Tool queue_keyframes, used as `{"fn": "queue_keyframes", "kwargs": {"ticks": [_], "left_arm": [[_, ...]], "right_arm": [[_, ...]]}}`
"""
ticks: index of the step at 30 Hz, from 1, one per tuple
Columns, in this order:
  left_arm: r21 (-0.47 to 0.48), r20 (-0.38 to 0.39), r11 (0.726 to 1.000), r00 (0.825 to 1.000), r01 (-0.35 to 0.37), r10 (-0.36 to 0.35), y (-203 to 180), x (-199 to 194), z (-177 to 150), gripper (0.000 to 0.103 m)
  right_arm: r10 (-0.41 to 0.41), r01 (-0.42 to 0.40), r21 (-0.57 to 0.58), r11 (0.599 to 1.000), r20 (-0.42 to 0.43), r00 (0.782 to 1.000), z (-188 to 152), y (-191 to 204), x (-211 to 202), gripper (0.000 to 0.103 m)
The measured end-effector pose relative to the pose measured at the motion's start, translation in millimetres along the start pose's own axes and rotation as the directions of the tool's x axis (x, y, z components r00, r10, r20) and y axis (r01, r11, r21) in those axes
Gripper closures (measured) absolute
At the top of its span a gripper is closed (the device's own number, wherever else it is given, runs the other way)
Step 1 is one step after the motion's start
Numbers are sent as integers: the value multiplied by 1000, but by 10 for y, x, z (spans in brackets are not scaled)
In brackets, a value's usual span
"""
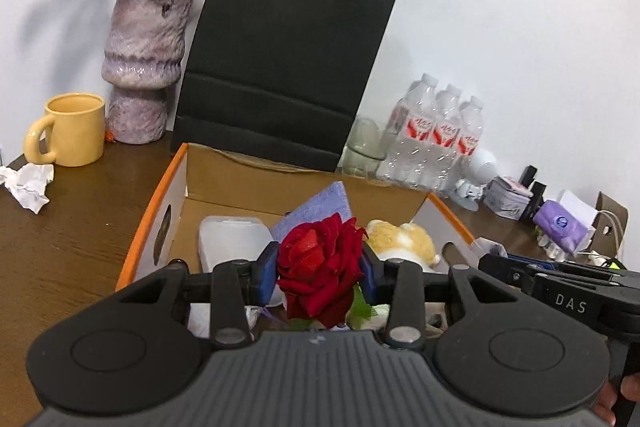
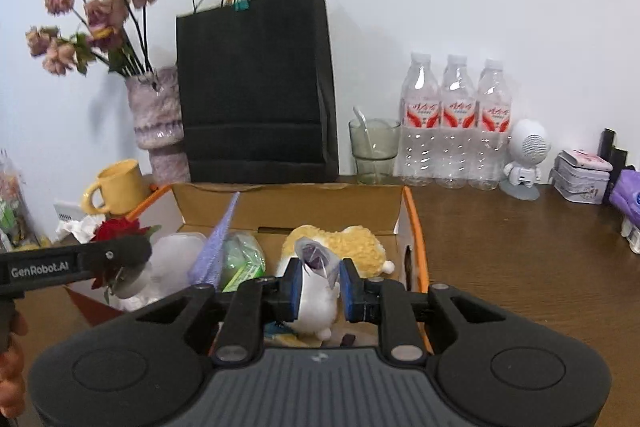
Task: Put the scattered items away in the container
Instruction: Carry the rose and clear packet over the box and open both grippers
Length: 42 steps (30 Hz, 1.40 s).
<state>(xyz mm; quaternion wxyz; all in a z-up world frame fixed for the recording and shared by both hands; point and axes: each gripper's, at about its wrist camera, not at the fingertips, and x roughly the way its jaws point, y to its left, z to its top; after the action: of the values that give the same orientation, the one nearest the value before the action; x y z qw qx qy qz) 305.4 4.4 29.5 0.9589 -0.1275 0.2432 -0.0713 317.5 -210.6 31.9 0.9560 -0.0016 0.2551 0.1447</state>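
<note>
Rose (image 1: 320,267) upright, bloom up, clamped in left gripper (image 1: 320,277); right gripper (image 2: 320,287) apparently pinches a small bag (image 2: 316,259) over the box (image 2: 412,227).

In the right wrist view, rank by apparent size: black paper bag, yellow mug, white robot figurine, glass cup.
1. Black paper bag
2. Yellow mug, nearer the camera
3. Glass cup and white robot figurine look alike

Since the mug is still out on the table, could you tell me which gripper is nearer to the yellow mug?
Left. The left gripper, holding the red rose, is over the box's mug-side half; the right gripper is over its far half from the yellow mug.
</note>
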Motion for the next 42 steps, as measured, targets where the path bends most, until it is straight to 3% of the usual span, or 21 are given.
{"fn": "queue_keyframes", "kwargs": {"ticks": [5, 6, 7, 8, 9, 10, 11, 15, 42], "left_arm": [[14, -19, 999, 999, -39, 39, 59, 200, 22, 61], [14, -26, 999, 998, -52, 52, 63, 232, 19, 53], [13, -33, 998, 997, -63, 64, 73, 257, 13, 33], [9, -35, 997, 997, -71, 71, 85, 269, 7, 21], [3, -31, 997, 996, -81, 81, 93, 268, 4, 2], [1, -25, 995, 995, -96, 96, 93, 260, 2, 0], [8, -22, 994, 994, -111, 112, 86, 254, 6, 0], [36, -24, 988, 988, -151, 152, 61, 246, -1, 0], [74, -16, 985, 987, -159, 160, -8, 87, -97, 0]], "right_arm": [[-25, 25, 4, 1000, -41, 999, 10, -78, 272, 84], [-26, 26, 5, 1000, -56, 998, 8, -94, 321, 80], [-27, 28, 6, 1000, -68, 997, 5, -103, 358, 71], [-27, 27, 9, 1000, -74, 997, 1, -109, 380, 60], [-26, 27, 13, 1000, -77, 997, -5, -116, 395, 35], [-24, 26, 14, 1000, -79, 997, -8, -121, 400, 13], [-20, 21, 12, 1000, -77, 997, -9, -121, 398, 10], [-3, 5, 21, 1000, -76, 997, -4, -122, 364, 8], [-9, 9, 3, 1000, -76, 997, -97, -10, 263, 8]]}}
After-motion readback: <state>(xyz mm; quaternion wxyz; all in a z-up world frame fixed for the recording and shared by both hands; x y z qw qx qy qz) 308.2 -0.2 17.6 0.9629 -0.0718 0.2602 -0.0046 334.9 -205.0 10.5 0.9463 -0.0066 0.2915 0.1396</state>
